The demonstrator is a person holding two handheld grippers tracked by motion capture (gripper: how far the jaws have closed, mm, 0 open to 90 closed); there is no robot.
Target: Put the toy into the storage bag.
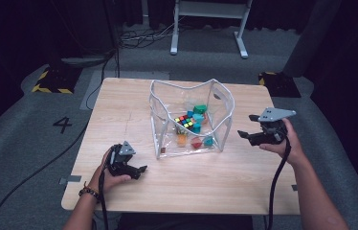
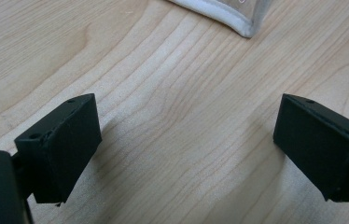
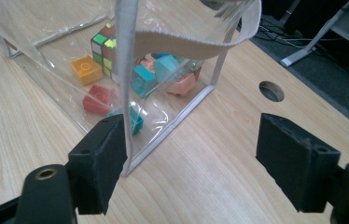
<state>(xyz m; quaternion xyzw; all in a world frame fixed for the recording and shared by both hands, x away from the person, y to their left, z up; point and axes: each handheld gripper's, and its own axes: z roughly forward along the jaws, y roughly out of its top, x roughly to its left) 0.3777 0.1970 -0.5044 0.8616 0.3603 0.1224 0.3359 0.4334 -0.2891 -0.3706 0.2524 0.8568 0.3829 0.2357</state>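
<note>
though see-through, white-edged bag (image 1: 218,103) holds a colour cube (image 1: 184,120) and blocks.

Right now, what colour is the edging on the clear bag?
White, on the clear bag; clearest in the right gripper view.

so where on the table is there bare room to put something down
Bare wood lies left of the clear bag, out to the table edge, and along the near edge between the left tongs and right tongs. The bag is crowded with a puzzle cube and toy blocks.
</note>
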